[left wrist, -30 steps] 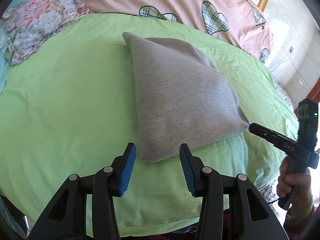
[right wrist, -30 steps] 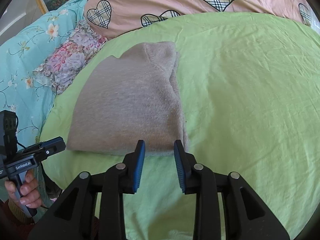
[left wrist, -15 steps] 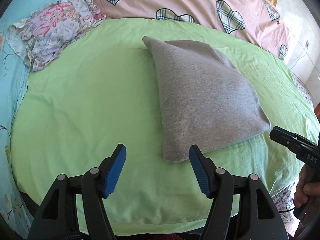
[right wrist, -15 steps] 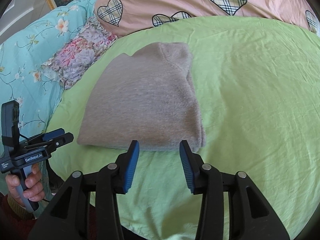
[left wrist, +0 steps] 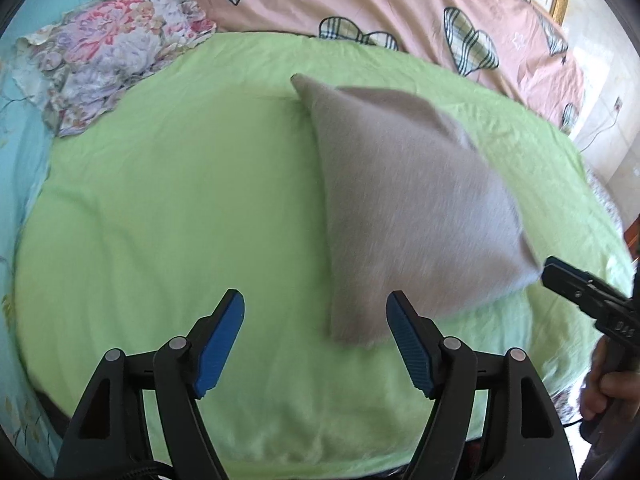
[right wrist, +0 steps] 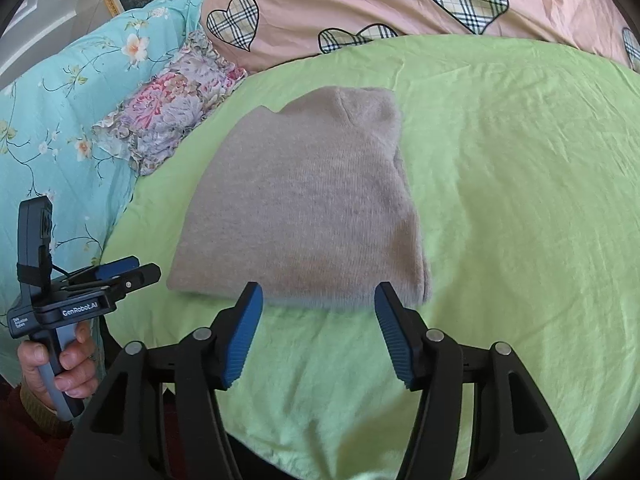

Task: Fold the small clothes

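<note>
A grey knitted garment [left wrist: 404, 204] [right wrist: 308, 216] lies folded flat on the green sheet [left wrist: 180, 208] [right wrist: 520, 200]. My left gripper [left wrist: 316, 320] hovers just short of the garment's near left corner, its jaws opening, nothing between the blue pads. My right gripper [right wrist: 318, 312] hangs just short of the garment's near edge, jaws opening too, pads clear of the cloth. The left gripper [right wrist: 120, 274] also shows in the right wrist view, held by a hand [right wrist: 60, 364]. The right gripper's black tip [left wrist: 560, 276] shows at the garment's right corner in the left wrist view.
A pink quilt with plaid hearts [left wrist: 400, 4] [right wrist: 360, 0] lies along the far side. A floral pillow [left wrist: 108, 52] [right wrist: 172, 108] and a turquoise flowered cover [right wrist: 60, 120] lie to the left. The green sheet's near edge [left wrist: 320, 464] drops off close below the grippers.
Both grippers' jaws have spread wider. Both have drawn back a little from the garment's near edge, which now lies just beyond the pads.
</note>
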Demonstrator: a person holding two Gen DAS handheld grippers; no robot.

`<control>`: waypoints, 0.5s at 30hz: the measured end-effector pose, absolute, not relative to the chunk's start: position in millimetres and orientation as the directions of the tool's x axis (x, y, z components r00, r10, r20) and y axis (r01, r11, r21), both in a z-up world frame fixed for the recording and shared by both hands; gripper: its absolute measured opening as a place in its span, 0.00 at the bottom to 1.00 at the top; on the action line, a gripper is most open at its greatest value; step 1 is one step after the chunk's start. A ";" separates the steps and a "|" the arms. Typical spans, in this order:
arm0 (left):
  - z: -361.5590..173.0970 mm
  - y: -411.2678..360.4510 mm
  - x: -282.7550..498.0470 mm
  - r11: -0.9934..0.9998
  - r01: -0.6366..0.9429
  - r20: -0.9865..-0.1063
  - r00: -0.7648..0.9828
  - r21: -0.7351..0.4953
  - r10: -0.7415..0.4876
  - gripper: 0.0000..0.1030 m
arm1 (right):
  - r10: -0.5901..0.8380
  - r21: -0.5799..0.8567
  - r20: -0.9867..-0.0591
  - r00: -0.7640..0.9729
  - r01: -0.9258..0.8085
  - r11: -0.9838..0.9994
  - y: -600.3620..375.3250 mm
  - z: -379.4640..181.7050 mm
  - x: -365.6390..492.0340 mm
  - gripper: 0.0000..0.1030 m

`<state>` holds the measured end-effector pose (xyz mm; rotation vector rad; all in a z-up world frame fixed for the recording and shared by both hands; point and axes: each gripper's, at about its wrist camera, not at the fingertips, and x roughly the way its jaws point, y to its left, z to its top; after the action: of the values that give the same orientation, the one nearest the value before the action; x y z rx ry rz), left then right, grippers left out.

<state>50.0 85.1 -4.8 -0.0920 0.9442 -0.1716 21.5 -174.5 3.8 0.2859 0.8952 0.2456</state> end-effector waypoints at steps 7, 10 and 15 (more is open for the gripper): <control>3.1 86.2 105.7 0.961 0.105 -0.784 0.560 -0.254 -0.269 0.76 | 0.340 0.414 -0.686 0.643 -0.039 0.909 -195.4 12.3 66.3 0.58; 1.2 90.5 120.2 0.949 0.088 -0.788 0.537 -0.303 -0.301 0.76 | 0.339 0.436 -0.681 0.649 -0.013 0.900 -203.5 12.0 76.5 0.58; -4.1 94.6 126.6 0.954 0.059 -0.798 0.534 -0.294 -0.279 0.76 | 0.339 0.441 -0.684 0.646 -0.003 0.897 -209.5 8.5 80.2 0.58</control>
<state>126.6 94.6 -4.1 -0.2429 0.9891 -0.2038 80.2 -209.5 8.5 0.4265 0.8525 0.2015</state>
